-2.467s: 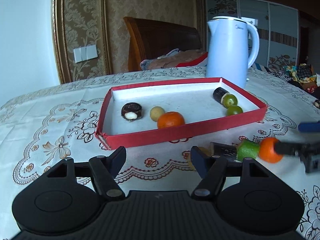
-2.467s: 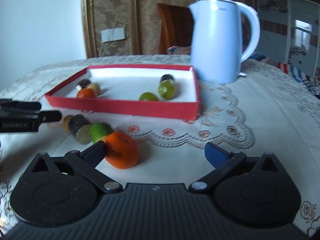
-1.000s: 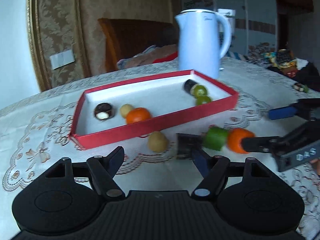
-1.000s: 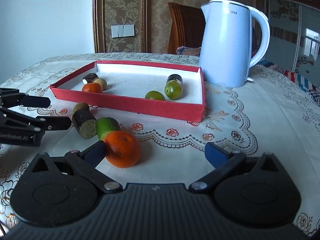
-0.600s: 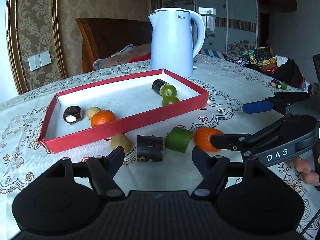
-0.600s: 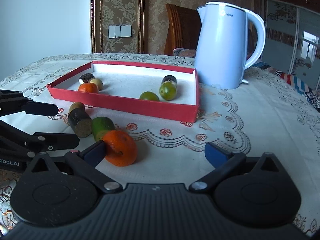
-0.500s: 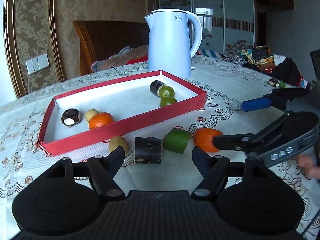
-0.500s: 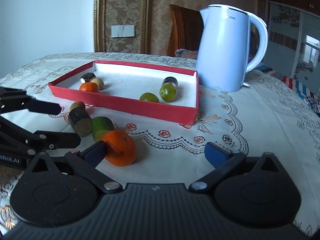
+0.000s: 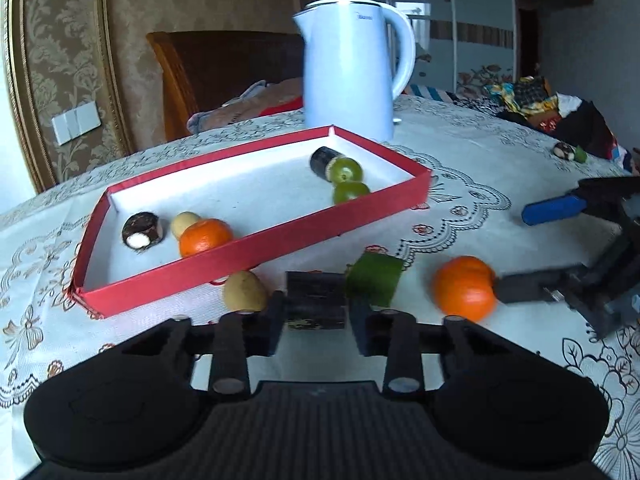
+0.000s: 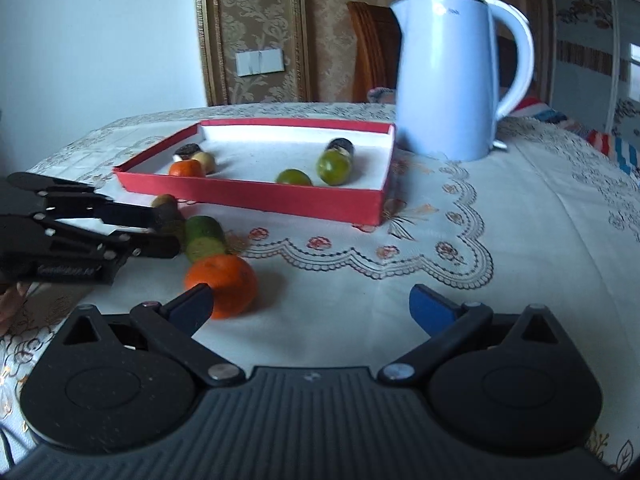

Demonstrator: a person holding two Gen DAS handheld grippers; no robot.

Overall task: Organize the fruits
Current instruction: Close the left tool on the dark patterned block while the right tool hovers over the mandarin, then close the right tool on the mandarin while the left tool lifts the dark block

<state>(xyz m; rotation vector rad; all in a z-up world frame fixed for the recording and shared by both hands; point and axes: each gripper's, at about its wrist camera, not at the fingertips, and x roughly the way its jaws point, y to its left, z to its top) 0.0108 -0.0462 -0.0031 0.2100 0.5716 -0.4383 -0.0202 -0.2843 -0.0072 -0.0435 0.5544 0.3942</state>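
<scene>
Mid-grasp with the left gripper (image 9: pixel 316 316): jaws just drawn in around the dark cylinder piece (image 9: pixel 316 292), pinching it by its two sides as it lies on the table (image 10: pixel 520 240), in front of the tray. Probably firm contact, though blurred where pad meets peel. Right gripper (image 10: pixel 312 304) spread wide, holding nothing, one jaw tip just touching the loose orange (image 10: pixel 224 278).

Flanking the dark piece: a yellowish fruit (image 9: pixel 244 291) on one side, a green cylinder piece (image 9: pixel 374 282) on the other, both very near. Next, judging by the layout: lift straight up without nudging those neighbours, carry over the near wall of the red tray (image 9: pixel 240 254), then set down beside the like dark pieces already inside.

Hard to tell what sorting rule applies; inside the tray, an orange, a pale fruit and a dark piece at one end, two green fruits and another dark piece at the other. Underside of the grasped piece hidden by the jaws. Beyond the tray, a white kettle (image 9: pixel 348 68); far off at the table edge, two small items (image 9: pixel 568 152), too small to name.
</scene>
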